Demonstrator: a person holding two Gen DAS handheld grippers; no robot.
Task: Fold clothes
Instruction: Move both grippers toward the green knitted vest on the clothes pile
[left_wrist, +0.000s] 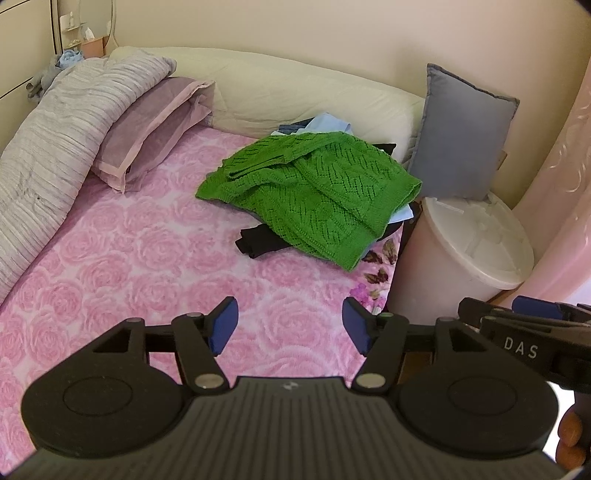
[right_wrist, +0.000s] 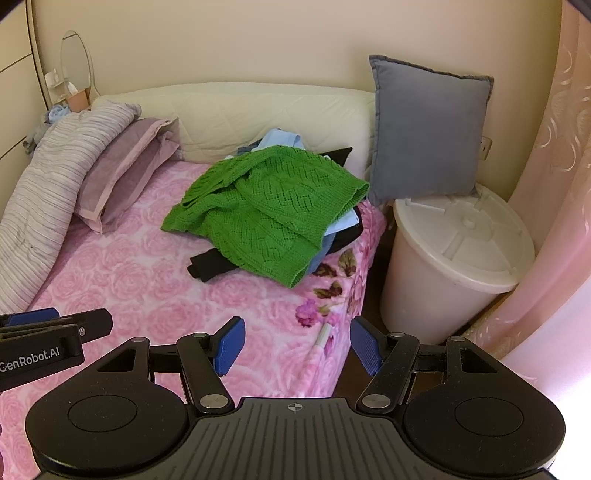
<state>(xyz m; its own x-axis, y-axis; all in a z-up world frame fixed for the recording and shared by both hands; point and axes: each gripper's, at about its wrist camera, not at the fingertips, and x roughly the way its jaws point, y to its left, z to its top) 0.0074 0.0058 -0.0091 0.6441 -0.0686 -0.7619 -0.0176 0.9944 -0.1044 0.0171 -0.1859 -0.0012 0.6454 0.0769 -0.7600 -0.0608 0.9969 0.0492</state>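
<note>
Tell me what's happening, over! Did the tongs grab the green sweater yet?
Left tongs open, empty. Right tongs open, empty. Green sweater untouched, crumpled atop the clothes pile on the pink blanket. Nothing in the way.

White capitals reading "DAS" are showing on the side of the black plastic right gripper (left_wrist: 532, 314), where it is poking into the lower right of the left wrist view, just right of the pale lidded plastic bin (left_wrist: 465, 251). The letters are sitting on its dark body behind the blue-padded fingers (left_wrist: 535, 306). In the right wrist view, white lettering reading "GenRobot.AI" is running along the side of the black plastic left gripper (right_wrist: 55, 321), far left of that same bin (right_wrist: 454, 258); its first letter is being cut by the picture's edge. No other writing is coming through legibly anywhere.
</note>
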